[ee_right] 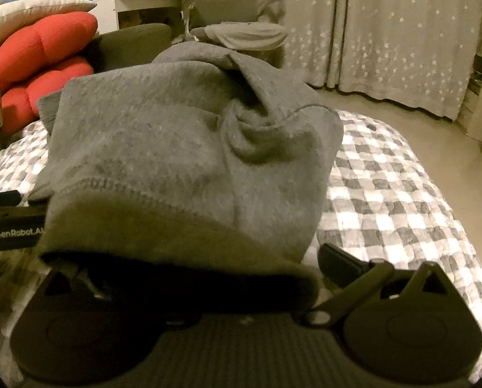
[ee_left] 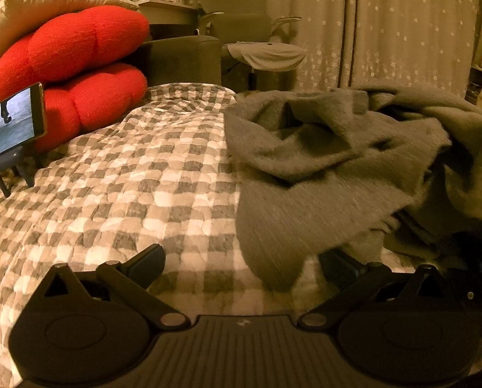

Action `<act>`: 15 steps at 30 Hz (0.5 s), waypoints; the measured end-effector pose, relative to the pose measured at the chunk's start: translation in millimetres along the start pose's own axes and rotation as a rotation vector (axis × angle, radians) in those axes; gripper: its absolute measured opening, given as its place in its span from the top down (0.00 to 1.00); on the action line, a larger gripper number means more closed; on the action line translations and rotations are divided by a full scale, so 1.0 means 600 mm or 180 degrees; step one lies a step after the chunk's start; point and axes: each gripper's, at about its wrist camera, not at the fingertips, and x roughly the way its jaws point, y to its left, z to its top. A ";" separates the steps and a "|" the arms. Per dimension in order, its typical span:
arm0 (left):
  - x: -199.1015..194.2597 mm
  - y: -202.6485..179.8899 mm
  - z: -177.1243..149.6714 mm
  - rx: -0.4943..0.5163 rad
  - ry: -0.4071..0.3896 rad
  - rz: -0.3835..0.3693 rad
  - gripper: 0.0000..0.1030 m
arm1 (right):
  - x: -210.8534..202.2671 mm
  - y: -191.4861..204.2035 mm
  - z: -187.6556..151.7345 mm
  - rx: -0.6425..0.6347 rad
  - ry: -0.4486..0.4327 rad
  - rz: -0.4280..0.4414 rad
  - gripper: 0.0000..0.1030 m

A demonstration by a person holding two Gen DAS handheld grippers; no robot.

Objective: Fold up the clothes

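A grey fleece garment [ee_left: 331,168] lies crumpled on the checkered bedspread [ee_left: 121,187], to the right in the left wrist view. My left gripper [ee_left: 241,258] is open; a corner of the garment hangs down between its fingers, and its right fingertip [ee_left: 341,265] is partly under the cloth. In the right wrist view the garment [ee_right: 176,148] is bunched up and draped over my right gripper [ee_right: 208,278]. Its left finger is hidden under the cloth; its right finger [ee_right: 341,265] shows wide to the side, so the jaws stand open. The left gripper's body [ee_right: 11,226] shows at the left edge.
Two red cushions [ee_left: 76,74] and a beige pillow [ee_left: 40,3] are stacked at the bed's left. A phone on a small tripod [ee_left: 8,126] stands before them. A dark armchair [ee_left: 179,58], an office chair and star-patterned curtains [ee_left: 386,26] are behind. The floor [ee_right: 434,148] lies right of the bed.
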 end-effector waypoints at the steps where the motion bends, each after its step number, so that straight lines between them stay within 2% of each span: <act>1: -0.003 -0.001 -0.001 0.0023 -0.0009 -0.0007 0.00 | -0.002 -0.004 -0.002 -0.0013 -0.0030 -0.0015 0.00; 3: -0.009 -0.003 -0.004 0.0069 -0.0026 -0.0021 0.00 | -0.011 -0.022 -0.007 -0.0072 -0.0051 -0.0063 0.00; 6: -0.017 -0.006 -0.008 0.0124 -0.0050 -0.0045 0.00 | -0.034 -0.011 -0.027 -0.0303 -0.0100 -0.0171 0.00; 9: -0.034 -0.008 -0.009 0.0029 0.0076 -0.0079 0.00 | -0.054 -0.027 -0.037 -0.0253 -0.0071 -0.0087 0.00; 12: -0.046 0.005 0.000 -0.0148 0.0209 -0.0191 0.00 | -0.062 -0.012 -0.038 -0.0218 -0.0039 -0.0027 0.00; 15: -0.062 0.011 0.002 -0.0188 0.0138 -0.0198 0.00 | -0.078 -0.013 -0.021 -0.0243 -0.0052 0.0064 0.00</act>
